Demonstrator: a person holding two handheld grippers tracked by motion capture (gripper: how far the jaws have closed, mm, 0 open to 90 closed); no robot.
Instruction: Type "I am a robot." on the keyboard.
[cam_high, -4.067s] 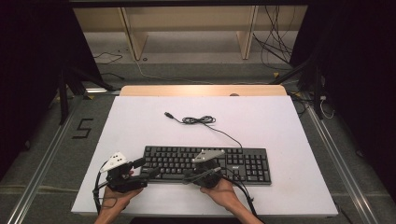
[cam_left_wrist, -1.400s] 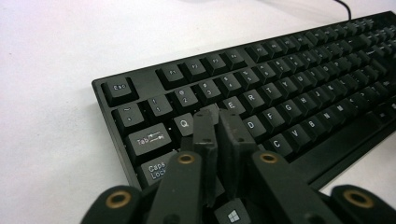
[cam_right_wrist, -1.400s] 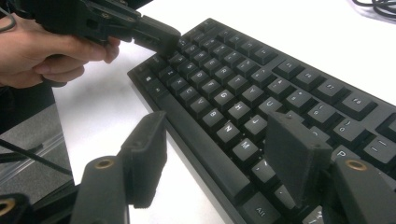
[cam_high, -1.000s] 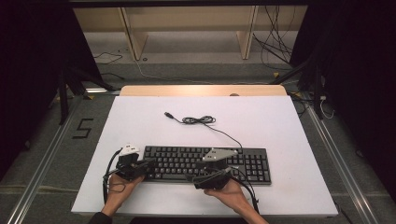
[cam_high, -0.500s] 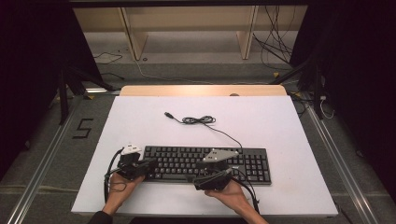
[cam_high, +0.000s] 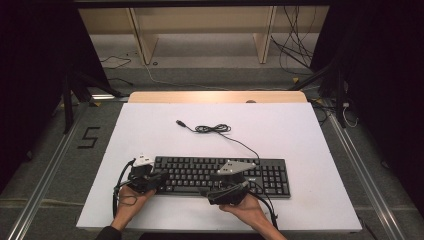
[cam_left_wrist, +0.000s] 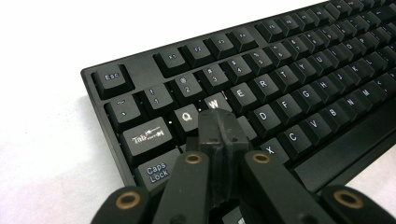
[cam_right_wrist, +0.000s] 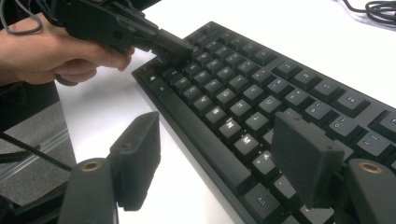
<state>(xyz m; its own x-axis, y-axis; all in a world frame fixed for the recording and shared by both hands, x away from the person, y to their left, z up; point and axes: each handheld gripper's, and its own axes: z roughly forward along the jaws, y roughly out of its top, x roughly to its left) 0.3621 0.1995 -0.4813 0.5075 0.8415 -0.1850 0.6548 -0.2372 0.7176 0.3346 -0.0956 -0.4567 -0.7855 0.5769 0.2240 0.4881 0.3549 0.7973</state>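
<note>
We have the keyboard lying flat near the table's front edge, cable trailing toward the back. Our left tool, jaws closed together with nothing between, has its tip on the keys beside Q and W. Our right tool has just been opening; its jaws stand wide, empty, straddling the keyboard's front edge. Key pressing appears underway on the left side; the right tool has not yet engaged.

white table bare behind keyboard on both sides, coiled cable blocks far centre, its lead runs to keyboard back edge, near strip narrow, 2 hands there
</note>
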